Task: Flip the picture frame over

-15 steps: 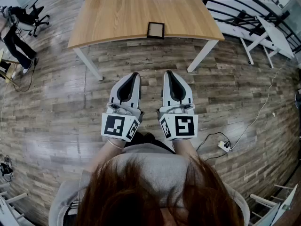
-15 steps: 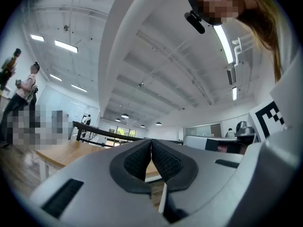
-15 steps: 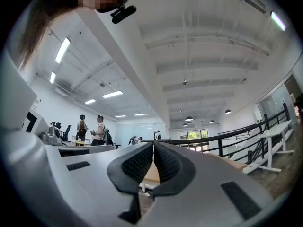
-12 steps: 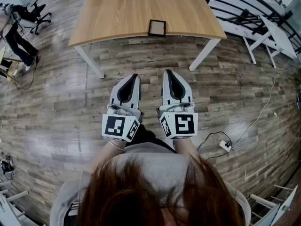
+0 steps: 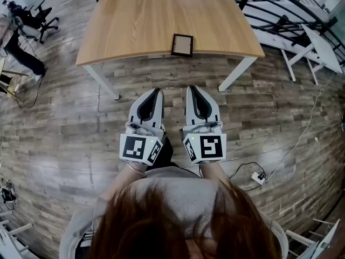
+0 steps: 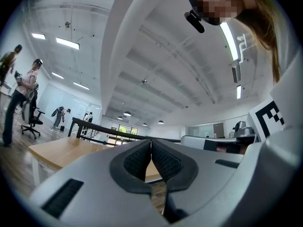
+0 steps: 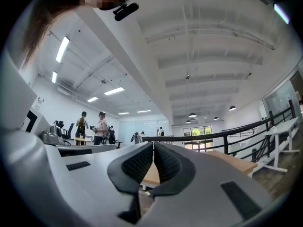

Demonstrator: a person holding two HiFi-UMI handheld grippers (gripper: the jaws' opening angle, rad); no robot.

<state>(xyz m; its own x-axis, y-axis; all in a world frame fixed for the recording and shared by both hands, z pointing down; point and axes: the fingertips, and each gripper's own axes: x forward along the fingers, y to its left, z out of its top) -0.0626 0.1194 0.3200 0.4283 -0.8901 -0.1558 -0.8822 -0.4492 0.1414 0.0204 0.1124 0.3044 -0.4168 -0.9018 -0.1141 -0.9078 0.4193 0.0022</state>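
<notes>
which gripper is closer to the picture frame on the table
Right, slightly. The right gripper hangs over the floor short of the picture frame, a little to its right; the left gripper is level with it but further to the frame's left.

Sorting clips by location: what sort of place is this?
Probably an open-plan office or lab hall: a wooden table on plank flooring, an office chair, and strip lights on a high white ceiling.

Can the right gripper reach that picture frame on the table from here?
Probably not yet: the right gripper is over the floor, short of the picture frame at the table's near edge. Nothing blocks the way.
</notes>
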